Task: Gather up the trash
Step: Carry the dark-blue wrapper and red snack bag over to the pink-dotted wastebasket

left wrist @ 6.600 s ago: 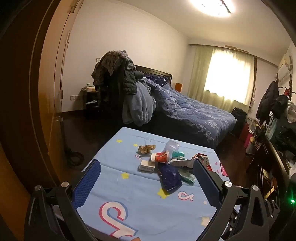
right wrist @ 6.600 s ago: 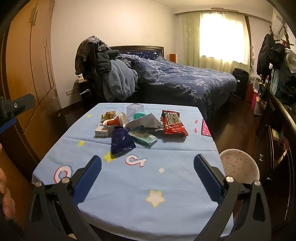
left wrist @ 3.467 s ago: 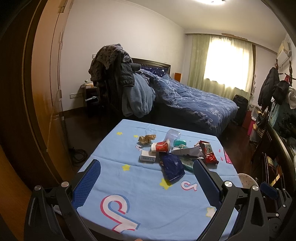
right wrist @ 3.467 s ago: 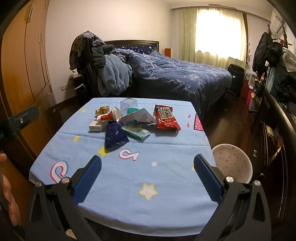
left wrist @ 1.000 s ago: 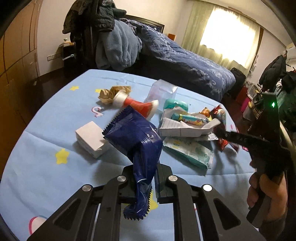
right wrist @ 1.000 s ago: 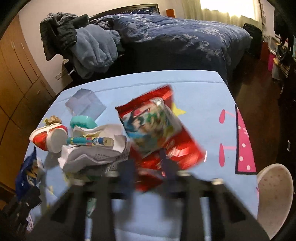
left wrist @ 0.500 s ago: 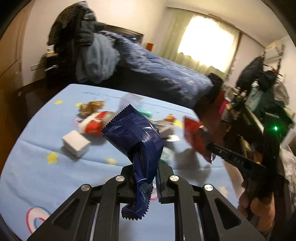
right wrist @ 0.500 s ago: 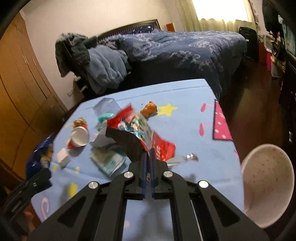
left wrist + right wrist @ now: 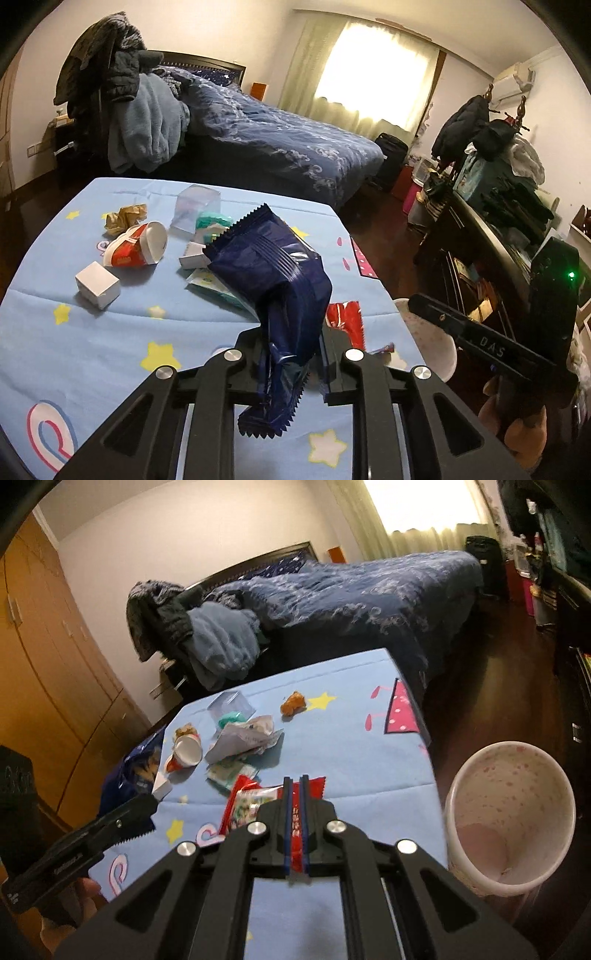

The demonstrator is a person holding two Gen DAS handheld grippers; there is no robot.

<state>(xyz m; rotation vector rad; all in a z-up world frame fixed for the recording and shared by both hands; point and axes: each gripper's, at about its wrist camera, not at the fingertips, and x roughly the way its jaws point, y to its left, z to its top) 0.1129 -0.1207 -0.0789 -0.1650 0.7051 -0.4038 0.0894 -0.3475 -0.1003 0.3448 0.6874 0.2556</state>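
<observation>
We are holding a dark blue wrapper [image 9: 273,280] in the left gripper [image 9: 291,350], jaws easing apart around it, above the counter [image 9: 92,332]. The right gripper [image 9: 294,812], jaws also loosening, is pinching a red snack packet [image 9: 251,801] near the counter's right edge, beside the speckled bin [image 9: 513,812].

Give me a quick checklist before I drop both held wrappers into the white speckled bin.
1. Left gripper has dark blue foil wrapper: ok, wrapper between its jaws, which are opening.
2. Right gripper has red snack wrapper: ok, wrapper between its jaws, also opening.
3. White pink-speckled bin mouth unobstructed: ok.
4. Wrappers above the bin: not ok, both look to be over the blue tablecloth.
5. Table finished: not ok, red-and-white paper cup and more remain.
</observation>
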